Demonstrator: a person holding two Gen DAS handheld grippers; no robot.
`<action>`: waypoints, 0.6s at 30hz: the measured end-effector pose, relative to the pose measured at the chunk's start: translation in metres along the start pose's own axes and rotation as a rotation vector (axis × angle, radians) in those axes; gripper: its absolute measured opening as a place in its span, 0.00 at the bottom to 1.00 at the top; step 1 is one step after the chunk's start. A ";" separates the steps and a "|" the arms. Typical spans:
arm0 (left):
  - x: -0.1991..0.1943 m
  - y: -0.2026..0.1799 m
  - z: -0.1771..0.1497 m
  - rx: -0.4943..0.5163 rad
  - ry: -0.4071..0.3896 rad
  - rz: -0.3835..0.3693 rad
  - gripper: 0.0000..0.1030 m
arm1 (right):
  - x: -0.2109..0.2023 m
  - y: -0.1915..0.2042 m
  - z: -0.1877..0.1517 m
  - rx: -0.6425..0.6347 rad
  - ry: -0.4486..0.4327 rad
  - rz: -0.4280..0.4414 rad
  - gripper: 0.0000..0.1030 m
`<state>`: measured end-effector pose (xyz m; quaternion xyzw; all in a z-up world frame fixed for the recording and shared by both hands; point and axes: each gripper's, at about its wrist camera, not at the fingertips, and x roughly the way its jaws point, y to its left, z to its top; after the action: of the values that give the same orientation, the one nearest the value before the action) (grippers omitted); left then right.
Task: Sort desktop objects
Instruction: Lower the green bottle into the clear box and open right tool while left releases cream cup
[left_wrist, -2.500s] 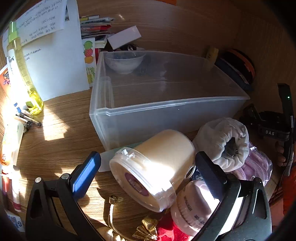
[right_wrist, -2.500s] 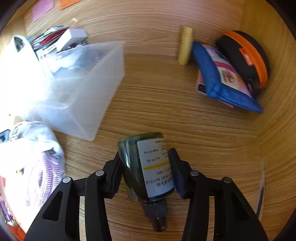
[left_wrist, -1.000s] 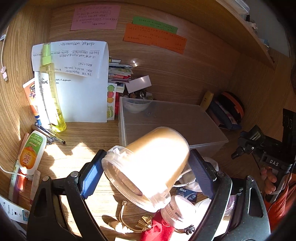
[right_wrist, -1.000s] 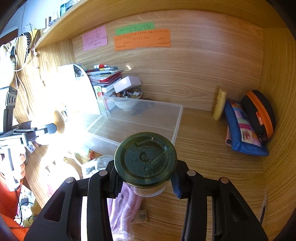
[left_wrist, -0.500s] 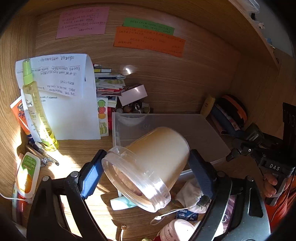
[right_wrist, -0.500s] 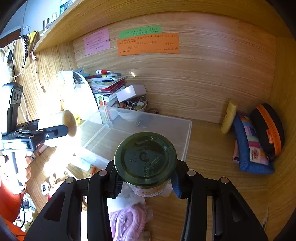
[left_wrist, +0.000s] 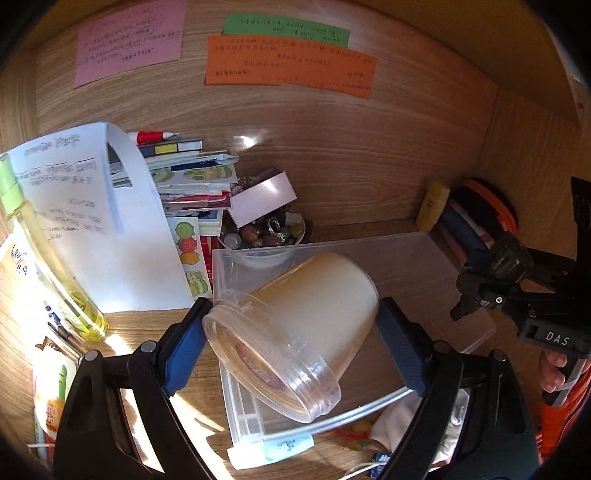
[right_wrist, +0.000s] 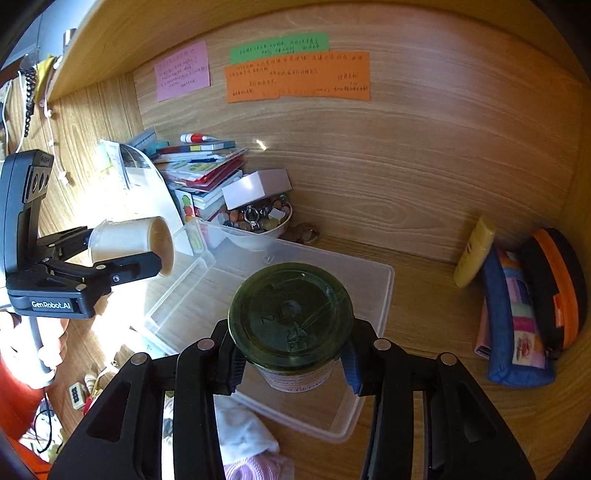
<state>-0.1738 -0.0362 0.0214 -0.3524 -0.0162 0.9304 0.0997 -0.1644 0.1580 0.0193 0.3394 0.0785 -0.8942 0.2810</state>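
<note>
Left gripper (left_wrist: 291, 332): I have it clamped on a cream plastic jar (left_wrist: 295, 325), tilted, in the air over the clear bin (left_wrist: 443, 266).
Right gripper (right_wrist: 291, 354): I have it clamped on a dark green bottle (right_wrist: 290, 317), base toward the camera, over the same bin.
Bin: sits on the wooden desk (right_wrist: 424, 332), beside a bowl of trinkets (right_wrist: 258, 219).

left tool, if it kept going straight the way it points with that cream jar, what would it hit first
Most likely the clear plastic bin: the cream jar held in the left tool points at its open inside, near the back wall. The bowl of beads sits just behind that wall. Depth is uncertain.
</note>
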 end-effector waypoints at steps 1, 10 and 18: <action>0.004 0.000 0.002 0.002 0.008 0.006 0.86 | 0.005 0.001 0.002 -0.004 0.007 -0.001 0.37; 0.039 -0.003 0.016 0.047 0.100 0.030 0.86 | 0.044 0.006 0.009 -0.029 0.077 0.028 0.37; 0.065 -0.016 0.019 0.133 0.203 0.009 0.86 | 0.069 0.008 0.005 -0.095 0.176 0.012 0.37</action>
<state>-0.2313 -0.0071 -0.0054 -0.4376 0.0572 0.8893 0.1197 -0.2049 0.1185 -0.0215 0.4035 0.1432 -0.8545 0.2942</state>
